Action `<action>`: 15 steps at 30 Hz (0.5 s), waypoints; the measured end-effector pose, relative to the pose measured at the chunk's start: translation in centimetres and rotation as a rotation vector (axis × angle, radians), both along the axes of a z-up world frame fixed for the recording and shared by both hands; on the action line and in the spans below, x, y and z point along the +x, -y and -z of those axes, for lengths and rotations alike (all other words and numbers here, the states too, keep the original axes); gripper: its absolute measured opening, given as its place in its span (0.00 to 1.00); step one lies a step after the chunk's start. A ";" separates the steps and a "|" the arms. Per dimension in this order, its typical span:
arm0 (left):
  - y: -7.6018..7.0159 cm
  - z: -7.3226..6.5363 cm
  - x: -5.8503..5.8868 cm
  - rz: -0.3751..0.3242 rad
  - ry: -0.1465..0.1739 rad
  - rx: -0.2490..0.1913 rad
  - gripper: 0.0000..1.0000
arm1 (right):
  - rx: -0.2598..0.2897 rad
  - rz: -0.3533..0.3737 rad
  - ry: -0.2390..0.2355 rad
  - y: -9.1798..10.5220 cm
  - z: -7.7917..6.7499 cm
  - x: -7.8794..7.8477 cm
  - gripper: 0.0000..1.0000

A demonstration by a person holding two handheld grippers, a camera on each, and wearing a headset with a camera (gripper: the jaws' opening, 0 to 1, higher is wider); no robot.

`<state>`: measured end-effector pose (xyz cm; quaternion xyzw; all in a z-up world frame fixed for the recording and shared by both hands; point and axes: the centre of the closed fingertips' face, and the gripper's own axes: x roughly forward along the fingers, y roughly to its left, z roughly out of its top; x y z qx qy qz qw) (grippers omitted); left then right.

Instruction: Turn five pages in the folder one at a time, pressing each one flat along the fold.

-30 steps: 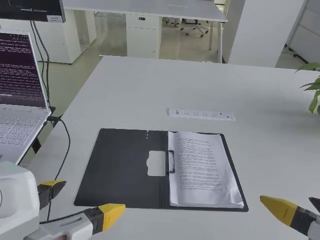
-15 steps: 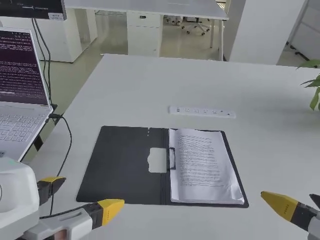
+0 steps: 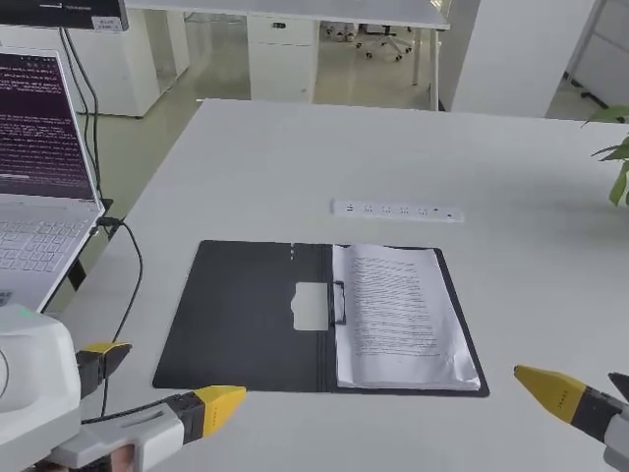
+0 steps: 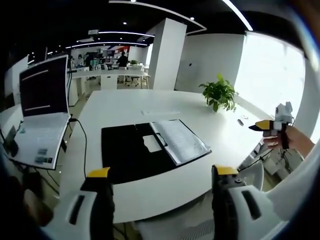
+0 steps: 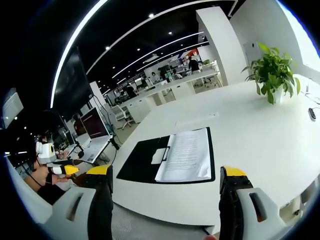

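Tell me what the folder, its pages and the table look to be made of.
The folder looks like plastic or coated card: matte black, stiff, flat. The pages are paper: white, printed lines, edges slightly fanned. The table is probably laminate: smooth, pale, faint sheen.

The head view looks forward and down from above the near edge of the table (image 3: pixel 295 157), close, with the open folder (image 3: pixel 246 315) mid-frame. The left gripper view and right gripper view sit low beyond that edge, looking level across the table, the folder smaller at centre, the right one from farther right. All 3 share the folder, the laptop (image 3: pixel 39 197) at left and the power strip (image 3: pixel 396 209) behind it.
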<state>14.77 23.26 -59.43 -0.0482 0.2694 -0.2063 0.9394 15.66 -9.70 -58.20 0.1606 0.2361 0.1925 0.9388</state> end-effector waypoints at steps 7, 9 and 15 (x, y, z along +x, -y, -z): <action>0.4 0.1 0.1 0.009 -0.002 -0.001 0.81 | 0.000 -0.002 -0.009 0.0 0.4 -0.2 0.88; 0.5 0.1 0.1 0.011 -0.001 -0.001 0.81 | -0.001 -0.002 -0.010 0.0 0.4 -0.1 0.88; 0.5 0.1 0.1 0.011 -0.003 0.001 0.80 | -0.001 -0.004 -0.006 0.1 0.3 0.1 0.87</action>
